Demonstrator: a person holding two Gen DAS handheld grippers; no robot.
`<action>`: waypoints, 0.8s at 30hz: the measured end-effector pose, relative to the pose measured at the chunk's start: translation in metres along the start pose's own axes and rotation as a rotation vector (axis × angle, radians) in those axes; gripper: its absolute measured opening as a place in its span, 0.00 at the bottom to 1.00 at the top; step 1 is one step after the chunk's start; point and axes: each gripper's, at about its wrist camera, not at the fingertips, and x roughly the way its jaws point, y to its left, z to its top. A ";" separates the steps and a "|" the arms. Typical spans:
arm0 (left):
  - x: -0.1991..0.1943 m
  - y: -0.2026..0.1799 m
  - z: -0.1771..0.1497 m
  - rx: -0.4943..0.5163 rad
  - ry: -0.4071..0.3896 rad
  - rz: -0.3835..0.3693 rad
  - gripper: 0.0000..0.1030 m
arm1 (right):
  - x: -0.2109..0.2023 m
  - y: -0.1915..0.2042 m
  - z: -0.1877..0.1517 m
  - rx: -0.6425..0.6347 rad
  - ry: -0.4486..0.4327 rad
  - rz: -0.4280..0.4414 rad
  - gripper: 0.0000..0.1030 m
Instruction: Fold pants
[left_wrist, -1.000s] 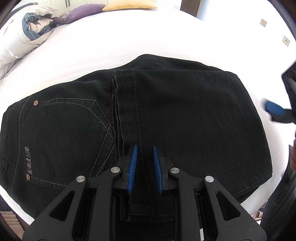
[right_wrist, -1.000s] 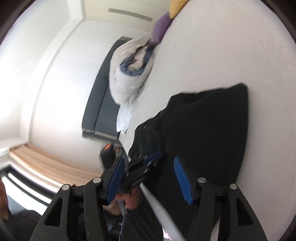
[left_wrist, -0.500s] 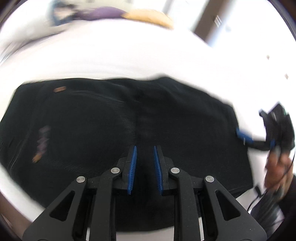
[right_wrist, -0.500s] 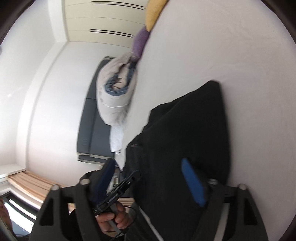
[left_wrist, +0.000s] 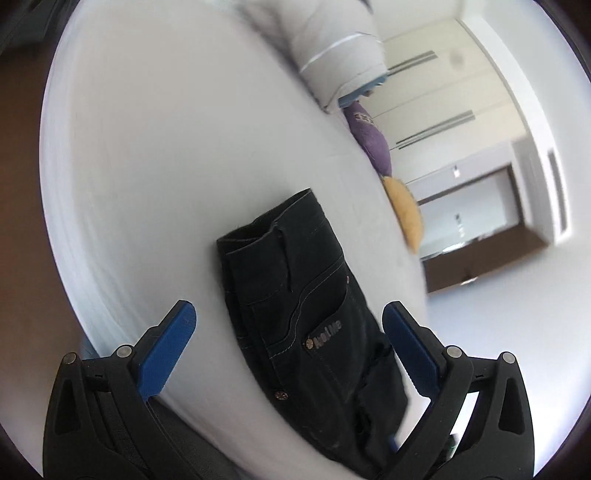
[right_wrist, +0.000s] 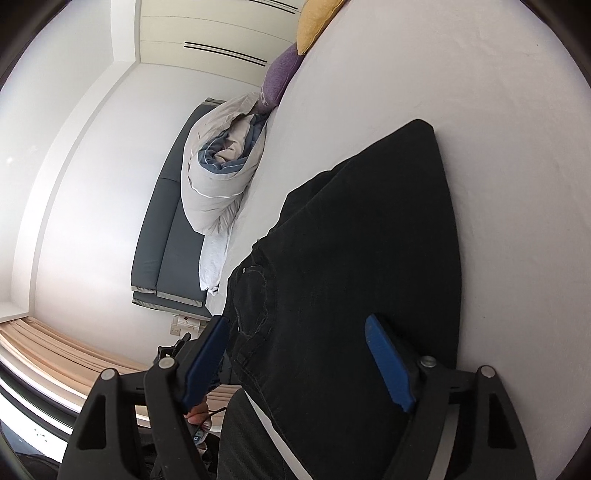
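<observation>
**Folded black jeans on the bed, both tongs apart**

While the white bed (left_wrist: 177, 155) fills most of both views, a rolled grey-and-blue duvet (right_wrist: 221, 177) lies along its edge by the dark headboard (right_wrist: 162, 236), with a purple cushion (right_wrist: 279, 75) and a yellow cushion (right_wrist: 314, 22) farther along. White wardrobe doors (left_wrist: 443, 96) stand behind them.

Black jeans (left_wrist: 303, 317) lie folded flat on the sheet, waistband and back pocket with its metal lettering facing up in the left wrist view; the right wrist view shows their plain folded end (right_wrist: 369, 258).

Left tongs (left_wrist: 288, 343) hang above the waistband end, their jaws having just been opening and now spread wide, with the jeans showing between them but untouched by either blue pad. Right tongs (right_wrist: 295, 358) stand open over the other end, having just closed slightly; the cloth shows in the gap and the pads do not press on it.

A hand (right_wrist: 197, 415) shows low in the right wrist view.
</observation>
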 end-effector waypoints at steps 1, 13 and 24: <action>0.003 0.007 0.002 -0.036 0.009 -0.020 0.98 | 0.001 0.000 0.001 0.004 -0.001 -0.001 0.77; 0.046 0.038 0.008 -0.172 0.115 -0.158 0.76 | 0.006 0.003 0.004 0.027 0.002 -0.028 0.77; 0.063 0.055 0.019 -0.275 0.145 -0.181 0.34 | 0.007 0.002 0.004 0.027 -0.005 -0.030 0.77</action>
